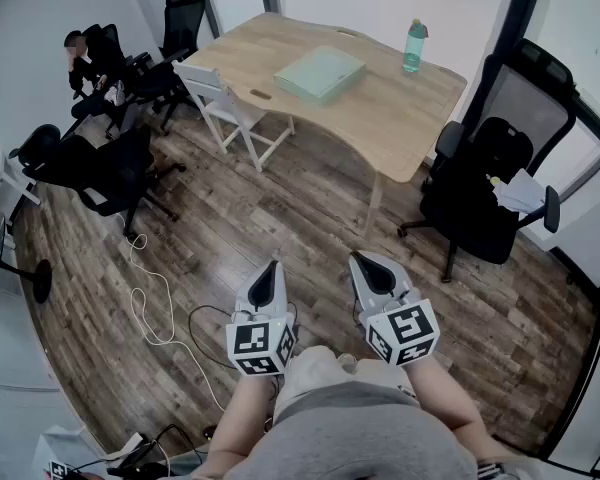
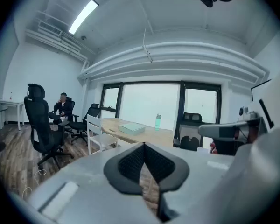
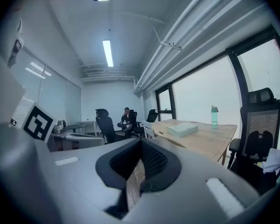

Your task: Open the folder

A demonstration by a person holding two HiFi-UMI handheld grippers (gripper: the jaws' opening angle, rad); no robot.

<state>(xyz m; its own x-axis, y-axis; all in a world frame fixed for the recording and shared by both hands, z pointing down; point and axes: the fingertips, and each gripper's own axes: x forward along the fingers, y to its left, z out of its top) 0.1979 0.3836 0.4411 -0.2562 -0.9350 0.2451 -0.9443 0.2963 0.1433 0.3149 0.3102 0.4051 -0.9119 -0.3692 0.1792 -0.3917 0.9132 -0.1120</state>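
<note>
The folder [image 1: 320, 73] is a pale green flat case lying closed on the wooden table [image 1: 390, 118], far ahead of both grippers. It also shows small in the left gripper view, folder [image 2: 131, 128], and in the right gripper view, folder [image 3: 182, 129]. My left gripper [image 1: 270, 268] and right gripper [image 1: 360, 260] are held side by side near my body, above the wood floor and well short of the table. Both point toward the table and slightly down. The left gripper [image 2: 143, 145] has its dark pads meeting at the tip with nothing between them. So does the right gripper [image 3: 141, 142].
A teal bottle [image 1: 414, 46] stands on the table's far right. A white chair [image 1: 225, 103] sits at the table's left side, a black office chair [image 1: 485, 183] with papers at its right. More black chairs [image 1: 105, 173] and a seated person [image 1: 85, 58] are at left. Cables [image 1: 150, 308] lie on the floor.
</note>
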